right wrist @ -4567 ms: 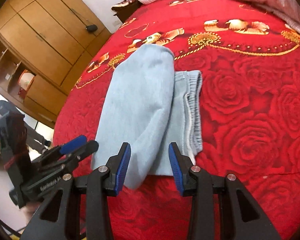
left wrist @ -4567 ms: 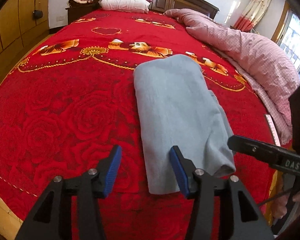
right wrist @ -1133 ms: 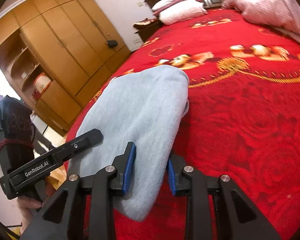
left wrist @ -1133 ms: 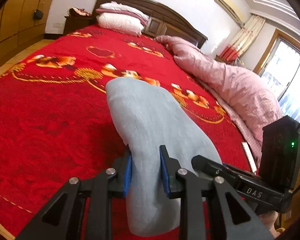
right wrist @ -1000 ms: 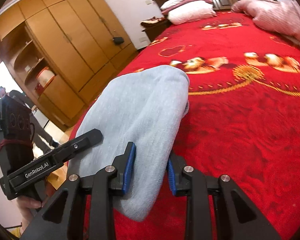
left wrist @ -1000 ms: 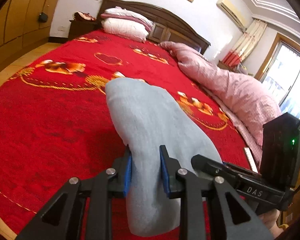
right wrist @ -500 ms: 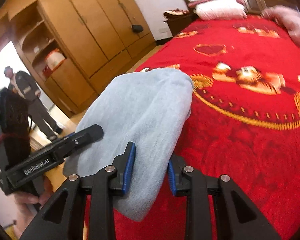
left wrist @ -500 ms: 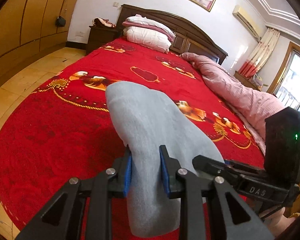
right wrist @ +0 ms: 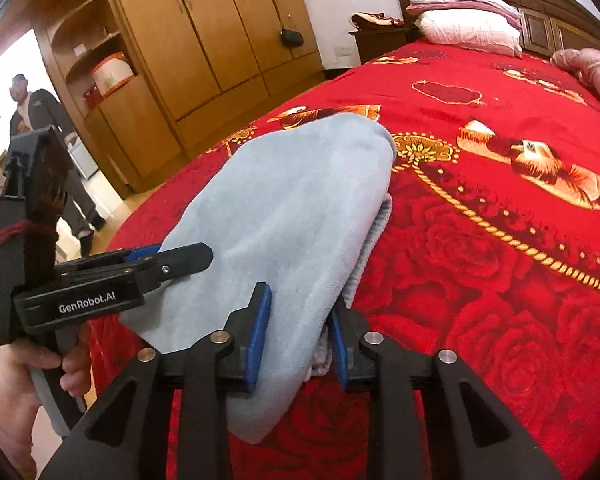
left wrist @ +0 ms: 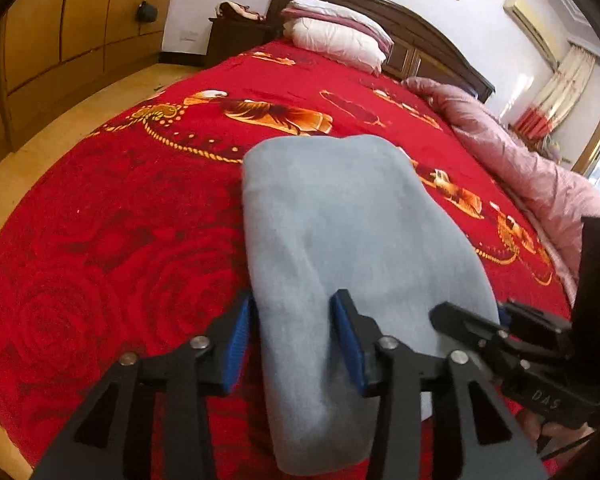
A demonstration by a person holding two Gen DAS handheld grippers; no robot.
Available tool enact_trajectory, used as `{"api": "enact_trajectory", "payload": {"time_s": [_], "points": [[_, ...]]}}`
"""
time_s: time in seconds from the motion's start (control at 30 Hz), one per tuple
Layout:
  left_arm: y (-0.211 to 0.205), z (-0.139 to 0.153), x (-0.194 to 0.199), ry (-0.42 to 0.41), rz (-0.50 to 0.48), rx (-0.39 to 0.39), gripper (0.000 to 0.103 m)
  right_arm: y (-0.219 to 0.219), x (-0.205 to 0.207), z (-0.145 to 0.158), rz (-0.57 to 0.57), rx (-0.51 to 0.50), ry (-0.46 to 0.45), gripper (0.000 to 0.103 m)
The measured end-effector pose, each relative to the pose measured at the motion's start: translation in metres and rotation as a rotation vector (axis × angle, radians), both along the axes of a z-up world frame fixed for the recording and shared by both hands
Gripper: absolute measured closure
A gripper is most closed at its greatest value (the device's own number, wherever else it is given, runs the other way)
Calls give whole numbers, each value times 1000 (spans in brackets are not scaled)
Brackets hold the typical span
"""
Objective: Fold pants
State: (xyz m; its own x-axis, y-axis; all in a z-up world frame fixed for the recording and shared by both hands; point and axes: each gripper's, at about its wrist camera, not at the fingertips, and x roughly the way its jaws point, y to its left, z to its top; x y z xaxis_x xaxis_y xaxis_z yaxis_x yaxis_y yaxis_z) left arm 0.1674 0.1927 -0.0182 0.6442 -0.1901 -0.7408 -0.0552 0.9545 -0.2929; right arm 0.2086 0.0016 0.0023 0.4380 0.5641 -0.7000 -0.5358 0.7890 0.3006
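Observation:
The folded light blue pants (left wrist: pixel 340 232) lie lengthwise on the red rose-patterned bedspread (left wrist: pixel 100 240). My left gripper (left wrist: pixel 292 340) is shut on the near left end of the bundle. My right gripper (right wrist: pixel 298 336) is shut on the near right end of the pants (right wrist: pixel 292 216), where a ribbed waistband edge shows under the top layer. The left gripper also shows in the right wrist view (right wrist: pixel 172 260), beside the pants' left edge. The right gripper shows in the left wrist view (left wrist: pixel 472 328).
White pillows (left wrist: pixel 336 36) lie against the dark wooden headboard. A pink quilt (left wrist: pixel 540 168) runs along the bed's right side. Wooden wardrobes (right wrist: pixel 204 40) stand to the left, and a person (right wrist: pixel 40 120) stands in the doorway. The bed's near edge is just below the grippers.
Both grippers have swung left with the held end of the pants, toward the left side of the bed. Their jaws stand a little wider around the cloth than half a second ago.

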Motion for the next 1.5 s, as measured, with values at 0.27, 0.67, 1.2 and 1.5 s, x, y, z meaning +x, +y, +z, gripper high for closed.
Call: {"api": "enact_trajectory", "payload": {"time_s": [0.27,0.67,1.2,1.5], "points": [[2,5,-10,12,14,28,44,-22,-4,-6,-56,80,109,60],[1,32,-50,72,95,84,29,-27,-40,26,-69,-35,60,43],[-29,5,-75,170,153,142,19,-23,-74,10,-139,-251,33,34],[-40,-11,-66,193,149,188,10,-19,-73,-9,-135,-293,20,24]]}}
